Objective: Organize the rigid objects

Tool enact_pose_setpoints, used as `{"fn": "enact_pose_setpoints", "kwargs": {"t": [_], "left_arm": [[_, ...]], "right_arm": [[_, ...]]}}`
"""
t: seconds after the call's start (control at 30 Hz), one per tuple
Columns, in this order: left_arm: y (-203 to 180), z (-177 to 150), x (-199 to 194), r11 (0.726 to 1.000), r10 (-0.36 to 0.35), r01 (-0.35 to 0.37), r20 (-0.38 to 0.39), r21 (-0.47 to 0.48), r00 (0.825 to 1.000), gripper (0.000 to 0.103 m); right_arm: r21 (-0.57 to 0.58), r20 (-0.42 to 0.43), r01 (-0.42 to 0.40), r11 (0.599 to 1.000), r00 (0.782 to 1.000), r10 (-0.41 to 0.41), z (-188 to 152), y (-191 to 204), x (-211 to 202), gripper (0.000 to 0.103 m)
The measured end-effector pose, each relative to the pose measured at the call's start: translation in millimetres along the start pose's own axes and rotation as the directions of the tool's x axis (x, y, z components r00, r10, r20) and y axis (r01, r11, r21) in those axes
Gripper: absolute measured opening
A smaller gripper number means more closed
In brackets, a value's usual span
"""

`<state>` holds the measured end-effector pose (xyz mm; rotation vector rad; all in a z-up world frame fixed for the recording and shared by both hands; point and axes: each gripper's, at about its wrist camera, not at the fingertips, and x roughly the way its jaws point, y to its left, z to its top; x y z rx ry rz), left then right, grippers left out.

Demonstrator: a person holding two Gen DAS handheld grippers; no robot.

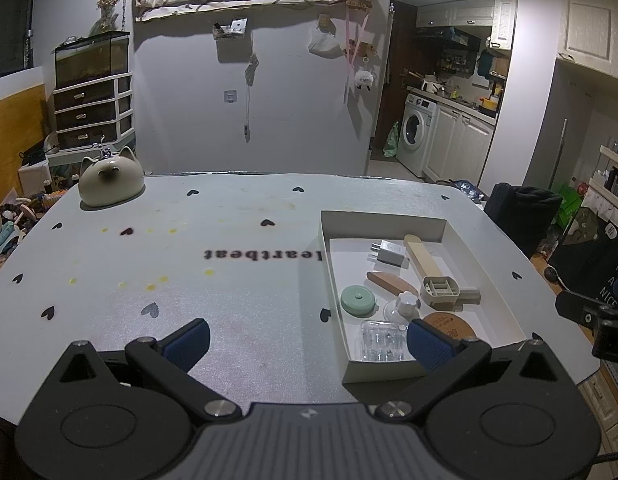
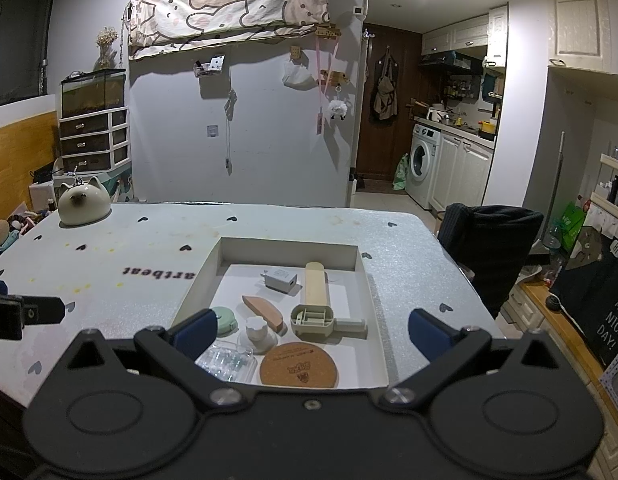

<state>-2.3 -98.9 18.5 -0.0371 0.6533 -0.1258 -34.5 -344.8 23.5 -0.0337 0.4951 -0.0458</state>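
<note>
tray (image 2: 289,249) just beyond right tool (image 2: 309,334)

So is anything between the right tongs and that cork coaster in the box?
Nothing visible blocks it. The right tongs are open above the box's near wall, and the cork coaster lies flat just inside, uncovered, with the clear case beside it.

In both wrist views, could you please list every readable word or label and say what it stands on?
"eartbeat", upside down, start hidden by the box: tablecloth.
"A NICE DAY!", preceded by "H": dark bag.
Print on the cork coaster: too blurred.
White speech bubble on the bag: too small.
Nothing legible on the charger.
</note>
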Motion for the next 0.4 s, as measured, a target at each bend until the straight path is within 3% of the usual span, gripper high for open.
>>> {"fn": "enact_pose_setpoints", "kwargs": {"t": [0.4], "left_arm": [[-0.3,-0.3,1.5,1.000,0.001,-0.001,-0.003,-0.001,1.000,0.103]], "right_arm": [[0.000,-0.001,-0.001,1.000,1.000,0.001,0.1,0.3,0.2,0.103]]}}
